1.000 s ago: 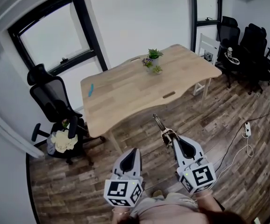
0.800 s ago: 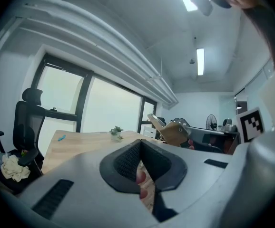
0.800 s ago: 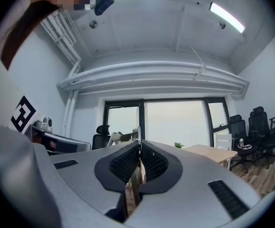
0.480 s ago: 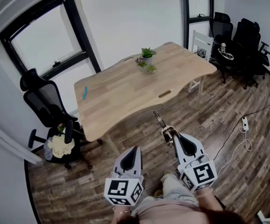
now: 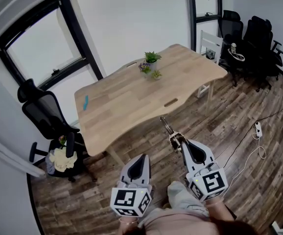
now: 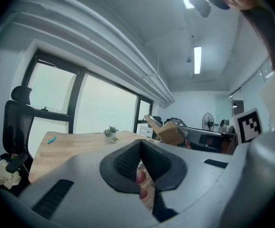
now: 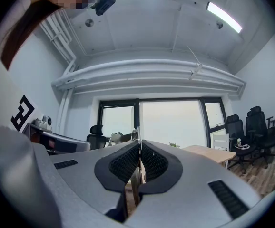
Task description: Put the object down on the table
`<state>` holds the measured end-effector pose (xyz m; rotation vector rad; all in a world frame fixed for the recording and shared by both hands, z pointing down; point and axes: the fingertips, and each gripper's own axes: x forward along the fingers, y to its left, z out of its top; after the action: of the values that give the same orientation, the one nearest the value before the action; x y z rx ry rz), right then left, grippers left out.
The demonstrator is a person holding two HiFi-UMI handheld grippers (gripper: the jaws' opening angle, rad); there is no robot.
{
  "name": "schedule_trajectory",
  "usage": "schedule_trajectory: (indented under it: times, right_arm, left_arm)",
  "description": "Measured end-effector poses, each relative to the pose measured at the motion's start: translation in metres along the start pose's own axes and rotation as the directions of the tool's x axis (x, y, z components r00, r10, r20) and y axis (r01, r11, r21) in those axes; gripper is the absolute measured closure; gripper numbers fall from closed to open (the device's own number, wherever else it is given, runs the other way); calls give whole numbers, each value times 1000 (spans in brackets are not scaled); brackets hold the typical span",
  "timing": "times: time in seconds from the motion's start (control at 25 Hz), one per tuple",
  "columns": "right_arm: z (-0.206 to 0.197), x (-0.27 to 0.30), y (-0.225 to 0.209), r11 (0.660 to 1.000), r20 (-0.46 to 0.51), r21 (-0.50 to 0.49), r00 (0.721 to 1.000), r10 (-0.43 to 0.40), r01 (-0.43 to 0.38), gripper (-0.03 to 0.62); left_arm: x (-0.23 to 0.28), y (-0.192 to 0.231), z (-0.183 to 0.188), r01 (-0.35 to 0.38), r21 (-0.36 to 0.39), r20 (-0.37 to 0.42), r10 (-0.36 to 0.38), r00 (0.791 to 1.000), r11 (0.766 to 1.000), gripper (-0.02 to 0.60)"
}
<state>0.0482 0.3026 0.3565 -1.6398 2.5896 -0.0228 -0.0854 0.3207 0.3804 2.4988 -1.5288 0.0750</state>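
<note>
Wood floor (image 5: 259, 170) fills the lower frame of the head view, and a pale wooden table (image 5: 131, 106) sits at centre, running from middle left to upper right. A black chair (image 5: 43, 116) stands at left, and more black chairs (image 5: 256, 38) crowd the upper right corner. At bottom centre, the left gripper (image 5: 142, 158) is clenched on nothing, tips together. Just right of it, the right gripper (image 5: 178, 142) is clamped on a slim tool (image 5: 171, 132). The tool's long axis runs up and slightly left from the jaws, thin metal end leading toward the table's near edge. It hangs over the floor, short of the table. A small plant (image 5: 150, 60) and a blue item (image 5: 85, 102) lie on the tabletop.
</note>
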Motion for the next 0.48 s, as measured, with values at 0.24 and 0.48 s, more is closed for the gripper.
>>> schedule_trajectory:
  times: [0.24, 0.48]
  right_arm:
    - [-2, 26, -28, 1000, -6, 2, 1000, 3, -3, 588]
    - [-3, 59, -56, 1000, -1, 3, 1000, 7, -7, 588]
  left_arm:
    - [41, 1, 5, 10, 4, -8, -10, 1000, 1000, 581]
    - [83, 8, 11, 14, 13, -11, -14, 1000, 1000, 581]
